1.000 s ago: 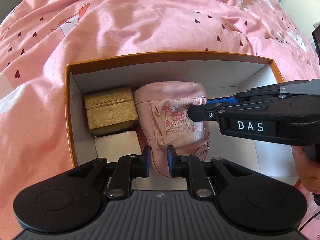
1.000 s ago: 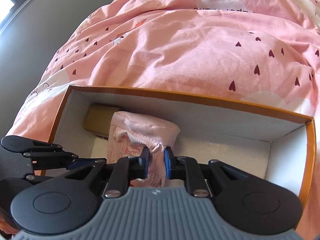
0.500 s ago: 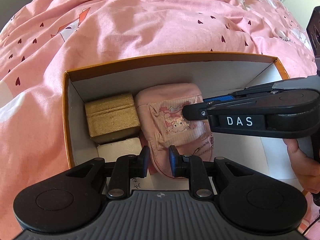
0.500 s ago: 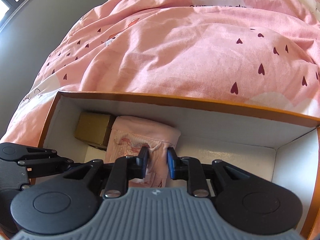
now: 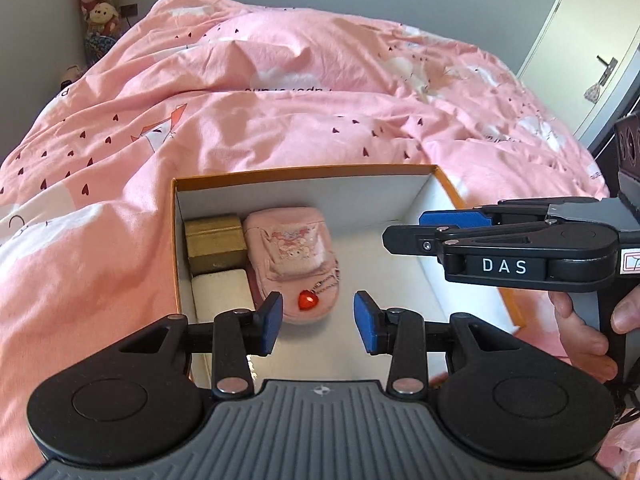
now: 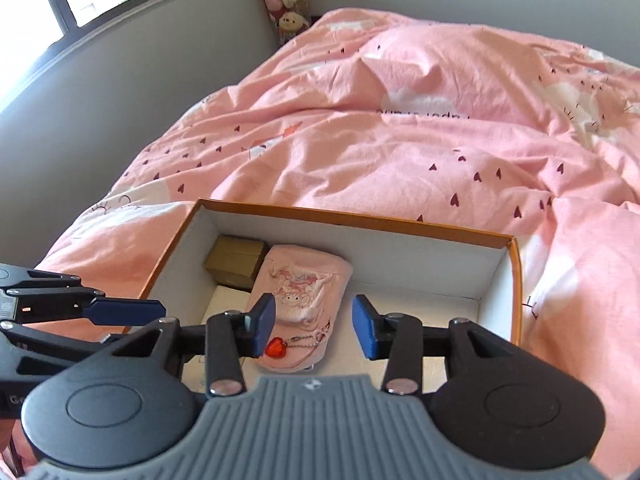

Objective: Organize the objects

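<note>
Pink pouch [image 5: 289,258] lay inside the box [image 5: 304,171] beside a gold case [image 5: 215,240], drop-off looked done. Both hand-held grippers, left [image 5: 316,322] and right [image 6: 314,326], were opening with nothing between them; next probably fetching another item.

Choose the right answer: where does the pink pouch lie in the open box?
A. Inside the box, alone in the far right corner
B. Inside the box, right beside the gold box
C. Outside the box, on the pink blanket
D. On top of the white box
B: the pink pouch lies on the floor of the open box, its side against the gold box, with the white box just in front of that one.
</note>
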### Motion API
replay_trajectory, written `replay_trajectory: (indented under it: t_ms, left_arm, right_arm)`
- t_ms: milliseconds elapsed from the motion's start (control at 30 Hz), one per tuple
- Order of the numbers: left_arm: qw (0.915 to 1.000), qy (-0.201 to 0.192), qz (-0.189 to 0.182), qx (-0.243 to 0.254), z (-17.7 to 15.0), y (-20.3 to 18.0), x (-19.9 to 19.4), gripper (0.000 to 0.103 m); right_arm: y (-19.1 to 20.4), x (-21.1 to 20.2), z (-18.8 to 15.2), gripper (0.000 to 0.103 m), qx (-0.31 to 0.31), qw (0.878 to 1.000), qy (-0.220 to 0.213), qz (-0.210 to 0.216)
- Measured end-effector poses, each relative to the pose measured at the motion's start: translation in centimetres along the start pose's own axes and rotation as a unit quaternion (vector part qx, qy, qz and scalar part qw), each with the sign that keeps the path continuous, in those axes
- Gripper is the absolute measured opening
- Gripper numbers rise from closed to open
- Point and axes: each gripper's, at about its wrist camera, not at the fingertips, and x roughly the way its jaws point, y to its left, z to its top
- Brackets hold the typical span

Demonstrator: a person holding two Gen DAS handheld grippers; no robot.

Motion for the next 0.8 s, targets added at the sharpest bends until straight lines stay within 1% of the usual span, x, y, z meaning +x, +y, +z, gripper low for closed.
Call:
replay_trajectory:
  t_ms: [100, 167, 200, 267, 367, 433, 467, 533, 567, 600, 667, 733, 800]
  left_arm:
    - [0.9998, -0.007, -0.006, -0.015, -2.2, -0.5, -1.6, 0.045]
    - [0.9996, -0.006, 0.003, -0.028, -3.7, -0.7, -1.8, 0.045]
    - [0.9993, -0.001, 0.008, -0.037, -4.5, -0.7, -1.6, 0.045]
    - [0.9984, 0.011, 0.004, -0.055, -6.1, -0.2, -0.8, 0.045]
    - [0.9964, 0.029, 0.009, -0.08, -8.3, 0.6, 1.2, 0.045]
    - [0.9932, 0.05, 0.014, -0.104, -9.6, 1.4, 2.6, 0.045]
    - [0.992, 0.056, 0.014, -0.112, -10.0, 1.7, 3.1, 0.045]
    - [0.9911, 0.056, 0.019, -0.119, -11.0, 2.1, 3.6, 0.047]
    - [0.9912, 0.054, 0.025, -0.118, -11.3, 2.1, 3.6, 0.05]
    - [0.9914, 0.052, 0.028, -0.117, -11.7, 2.0, 3.5, 0.052]
    - [0.9915, 0.05, 0.031, -0.116, -12.1, 2.1, 3.5, 0.056]
    - [0.9915, 0.053, 0.026, -0.116, -12.5, 2.1, 3.7, 0.059]
    - [0.9908, 0.06, 0.02, -0.12, -12.8, 2.3, 4.2, 0.06]
  right_arm:
    - [0.4, -3.7, -2.7, 0.048, 0.007, 1.0, -0.024, 0.006]
    - [0.6, -5.3, -4.8, 0.051, 0.016, 0.999, -0.031, 0.007]
    - [0.7, -5.9, -5.8, 0.052, 0.02, 0.999, -0.029, 0.007]
    - [1.0, -6.2, -7.8, 0.052, 0.026, 0.999, -0.017, 0.008]
    - [0.7, -5.2, -10.4, 0.052, 0.049, 0.999, 0.013, 0.016]
    - [0.9, -5.2, -11.6, 0.052, 0.038, 0.999, -0.004, 0.005]
    - [1.3, -5.2, -11.8, 0.053, 0.025, 1.0, -0.009, -0.009]
    - [2.2, -5.2, -12.0, 0.058, 0.001, 0.999, -0.012, -0.045]
    - [2.4, -5.2, -12.0, 0.058, -0.006, 0.999, -0.009, -0.052]
    - [2.5, -5.2, -12.1, 0.058, -0.005, 0.999, -0.003, -0.05]
    - [2.5, -5.2, -12.6, 0.058, 0.008, 0.999, 0.017, -0.033]
    - [2.3, -4.8, -13.5, 0.058, 0.021, 0.999, 0.039, -0.026]
    - [1.9, -3.8, -14.4, 0.058, 0.033, 0.997, 0.062, -0.039]
